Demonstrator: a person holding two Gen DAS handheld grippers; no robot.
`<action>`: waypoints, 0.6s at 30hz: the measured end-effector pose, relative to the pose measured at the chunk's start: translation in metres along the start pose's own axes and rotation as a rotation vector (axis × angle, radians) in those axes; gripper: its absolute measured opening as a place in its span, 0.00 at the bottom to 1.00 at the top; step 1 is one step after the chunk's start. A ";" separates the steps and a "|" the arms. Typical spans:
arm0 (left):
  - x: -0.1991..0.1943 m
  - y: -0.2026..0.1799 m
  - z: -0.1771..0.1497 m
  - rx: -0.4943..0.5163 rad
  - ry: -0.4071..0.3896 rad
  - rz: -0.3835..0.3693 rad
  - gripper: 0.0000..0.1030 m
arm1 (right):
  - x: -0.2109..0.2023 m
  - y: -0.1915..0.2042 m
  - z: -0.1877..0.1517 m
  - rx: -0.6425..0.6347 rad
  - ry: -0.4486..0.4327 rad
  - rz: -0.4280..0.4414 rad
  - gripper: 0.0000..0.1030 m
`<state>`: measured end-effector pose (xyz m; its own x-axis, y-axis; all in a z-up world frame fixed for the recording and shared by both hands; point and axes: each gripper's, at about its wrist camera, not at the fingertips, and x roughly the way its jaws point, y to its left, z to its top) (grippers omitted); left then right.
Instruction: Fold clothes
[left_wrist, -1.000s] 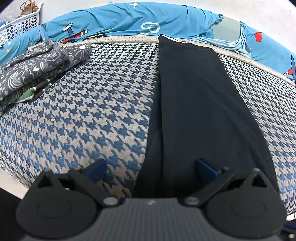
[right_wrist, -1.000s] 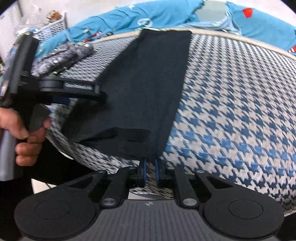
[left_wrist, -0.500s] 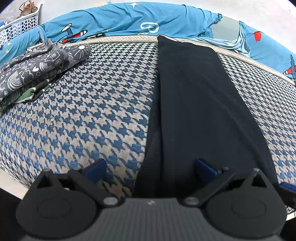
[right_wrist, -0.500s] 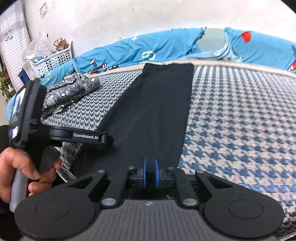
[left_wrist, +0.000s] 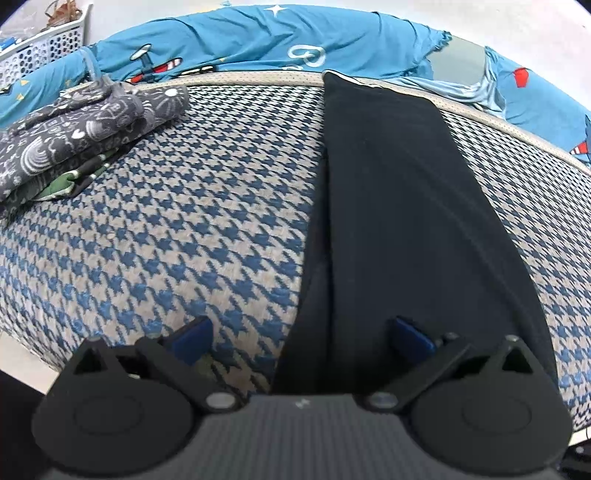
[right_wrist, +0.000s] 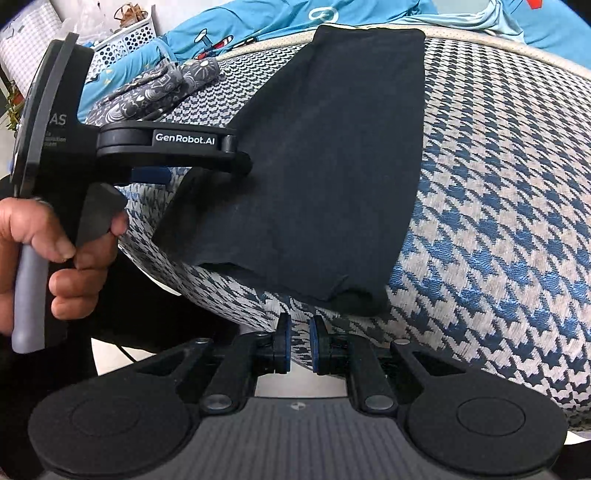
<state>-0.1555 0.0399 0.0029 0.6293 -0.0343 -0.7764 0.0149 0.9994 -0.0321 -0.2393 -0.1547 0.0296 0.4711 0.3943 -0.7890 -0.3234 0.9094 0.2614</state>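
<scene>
only the right wrist view shows the hand (right_wrist: 55, 258) holding the wide-spread left gripper (left_wrist: 299, 336); right gripper (right_wrist: 298, 349) pinched nearly closed, empty.

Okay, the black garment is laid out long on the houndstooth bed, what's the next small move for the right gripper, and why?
Probably open the right gripper and ease it forward onto the near hem of the black garment. Its jaws are nearly shut with nothing between them, just short of that hem, while the left gripper is open over the other near corner.
</scene>
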 end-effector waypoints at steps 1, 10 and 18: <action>-0.001 0.001 0.001 -0.007 -0.007 0.009 1.00 | -0.003 0.000 0.001 0.001 -0.016 0.017 0.12; -0.007 -0.004 0.002 0.027 -0.038 -0.009 1.00 | -0.029 0.007 0.012 -0.012 -0.253 -0.046 0.17; -0.005 -0.019 -0.005 0.083 -0.010 -0.053 1.00 | -0.013 -0.009 0.006 0.054 -0.144 -0.135 0.18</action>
<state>-0.1626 0.0213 0.0040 0.6339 -0.0873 -0.7685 0.1121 0.9935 -0.0205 -0.2374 -0.1672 0.0409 0.6206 0.2799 -0.7325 -0.2066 0.9595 0.1916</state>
